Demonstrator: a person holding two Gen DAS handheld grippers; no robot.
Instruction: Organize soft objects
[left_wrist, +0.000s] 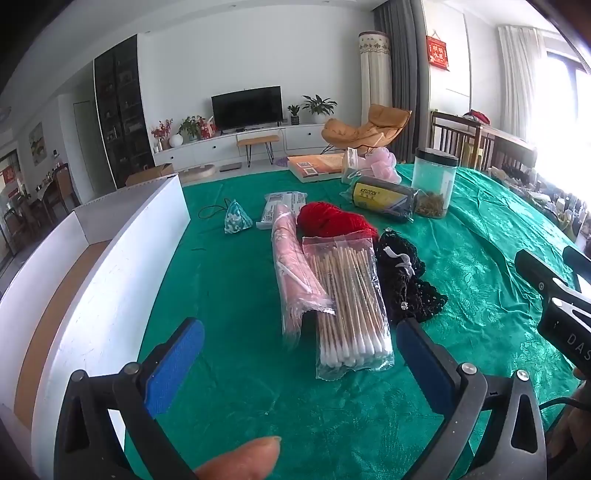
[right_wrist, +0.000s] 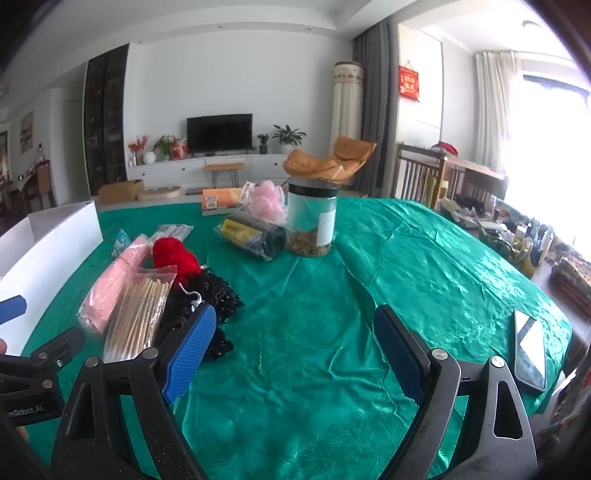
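On the green tablecloth (left_wrist: 461, 266) lies a clear bag of cotton swabs (left_wrist: 349, 306) beside a pink wrapped pack (left_wrist: 291, 266), red yarn (left_wrist: 328, 219) and a black beaded net (left_wrist: 406, 280). My left gripper (left_wrist: 299, 362) hovers open just before the swab bag, nothing between its blue pads. My right gripper (right_wrist: 295, 350) stands open over bare cloth (right_wrist: 332, 288), right of the black net (right_wrist: 207, 299), swabs (right_wrist: 140, 314), pink pack (right_wrist: 114, 284) and yarn (right_wrist: 171, 256). A white box (left_wrist: 110, 266) stands at the left.
Farther back are a teal pouch (left_wrist: 236, 218), a white packet (left_wrist: 280, 206), a yellow-labelled roll (left_wrist: 384, 195), a clear jar (left_wrist: 434, 181), a pink mesh puff (left_wrist: 380, 166) and a book (left_wrist: 314, 166). A phone (right_wrist: 530, 349) lies near the table's right edge.
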